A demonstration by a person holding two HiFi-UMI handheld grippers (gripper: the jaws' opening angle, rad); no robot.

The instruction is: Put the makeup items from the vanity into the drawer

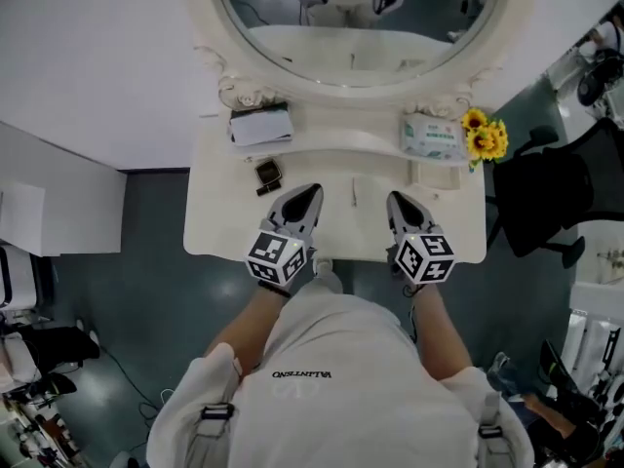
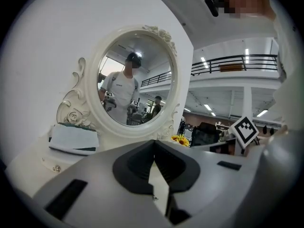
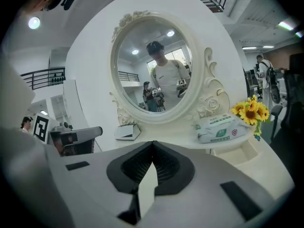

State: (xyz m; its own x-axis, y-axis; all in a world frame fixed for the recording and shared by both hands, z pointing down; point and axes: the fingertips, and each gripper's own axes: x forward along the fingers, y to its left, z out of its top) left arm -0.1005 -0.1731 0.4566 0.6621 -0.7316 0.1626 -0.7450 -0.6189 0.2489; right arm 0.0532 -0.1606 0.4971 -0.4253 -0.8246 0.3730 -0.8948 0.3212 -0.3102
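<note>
Both grippers hover side by side below the mirror (image 1: 361, 61), over the bench's (image 1: 219, 230) front edge, apparently a ready stance before any reach. The left gripper (image 1: 310, 192) and right gripper (image 1: 395, 200) have jaws closed together, empty. A small dark compact (image 1: 268, 174) lies below the mirror's left side, nearest the left gripper.

The left tongs (image 1: 306, 199) and the right tongs (image 1: 399, 203) are held side by side near the torso. Their tips point away, jaws pressed together, gripping nothing.
</note>
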